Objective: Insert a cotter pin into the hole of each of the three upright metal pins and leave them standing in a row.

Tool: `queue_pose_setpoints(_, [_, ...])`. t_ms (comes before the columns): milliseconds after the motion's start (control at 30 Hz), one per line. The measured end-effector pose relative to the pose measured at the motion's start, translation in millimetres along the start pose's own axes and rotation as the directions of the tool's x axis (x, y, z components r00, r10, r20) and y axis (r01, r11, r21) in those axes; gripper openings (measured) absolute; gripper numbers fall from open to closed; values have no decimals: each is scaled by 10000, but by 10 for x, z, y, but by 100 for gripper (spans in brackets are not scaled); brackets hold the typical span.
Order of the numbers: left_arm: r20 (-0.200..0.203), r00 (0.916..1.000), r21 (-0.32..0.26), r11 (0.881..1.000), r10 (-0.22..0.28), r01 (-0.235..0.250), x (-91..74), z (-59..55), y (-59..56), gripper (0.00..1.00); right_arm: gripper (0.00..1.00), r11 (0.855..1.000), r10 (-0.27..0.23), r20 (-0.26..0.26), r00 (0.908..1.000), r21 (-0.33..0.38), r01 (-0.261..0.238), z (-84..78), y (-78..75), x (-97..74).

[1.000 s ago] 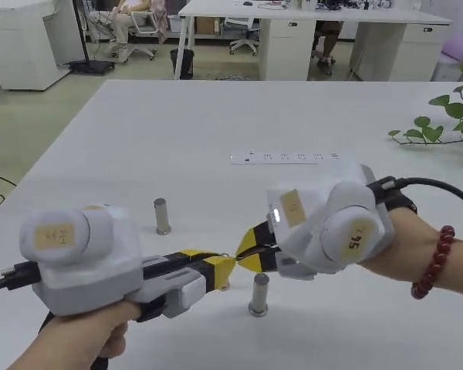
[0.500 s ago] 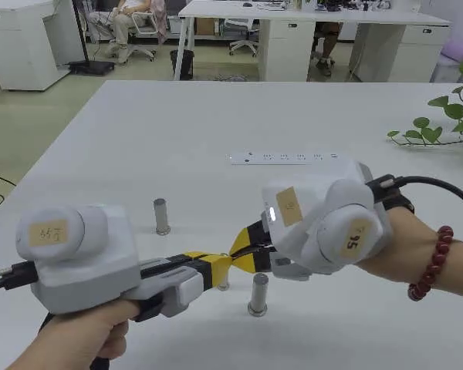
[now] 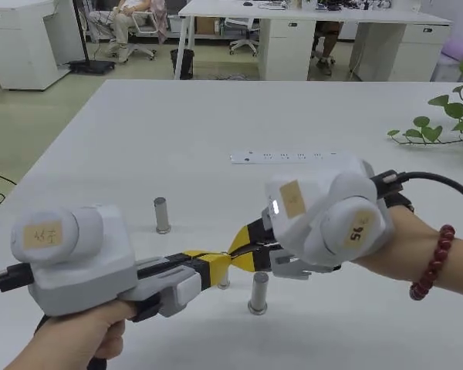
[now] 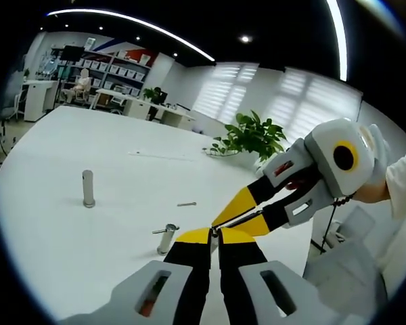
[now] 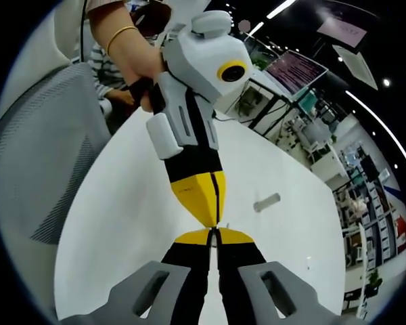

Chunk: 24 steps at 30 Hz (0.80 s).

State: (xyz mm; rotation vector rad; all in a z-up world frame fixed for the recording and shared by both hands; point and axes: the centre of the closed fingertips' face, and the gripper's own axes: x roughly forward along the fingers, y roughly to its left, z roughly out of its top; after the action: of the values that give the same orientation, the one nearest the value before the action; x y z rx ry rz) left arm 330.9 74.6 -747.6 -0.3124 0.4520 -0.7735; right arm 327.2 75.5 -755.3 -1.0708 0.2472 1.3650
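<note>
Jaws of the left gripper (image 3: pixel 216 264) and the right gripper (image 3: pixel 243 253) meet nose to nose, each pair pressed together on the held cotter pin (image 4: pixel 214 232), a thin grey sliver. Just below the right gripper stands the near metal pin (image 3: pixel 258 293). Beside the left gripper's tips, the fitted metal pin (image 4: pixel 166 239) carries an inserted cotter pin (image 4: pixel 160 231). The far metal pin (image 3: pixel 162 216) stands well apart to the left gripper's left.

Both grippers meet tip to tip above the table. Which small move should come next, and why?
Probably the left gripper should let go. It and the right gripper both seem shut on one cotter pin. The near metal pin shows none, so the right one could carry it there.
</note>
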Motion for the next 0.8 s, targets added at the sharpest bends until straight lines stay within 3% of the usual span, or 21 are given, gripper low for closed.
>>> queue_pose_setpoints(267, [96, 9999, 116, 9999, -94, 93, -4, 15, -8, 0, 6, 9983, 20, 213, 9998, 574, -33, -24, 9, 8])
queue_pose_setpoints(533, [11, 9999, 809, 9966, -147, 146, -20, -5, -4, 0, 10, 9892, 191, 444, 9988, 1446, -254, -63, 15, -33])
queue_pose_setpoints(700, [-145, 9991, 1311, 9906, -387, 403, -25, -34, -42, 0, 10, 9691, 492, 906, 9947, 2366, -695, -85, 42, -57])
queue_pose_setpoints(800, [-136, 9972, 1389, 9875, -738, 750, -29, -31, -113, 0, 11, 9475, 757, 1329, 9882, 2992, -1128, -84, 79, -71])
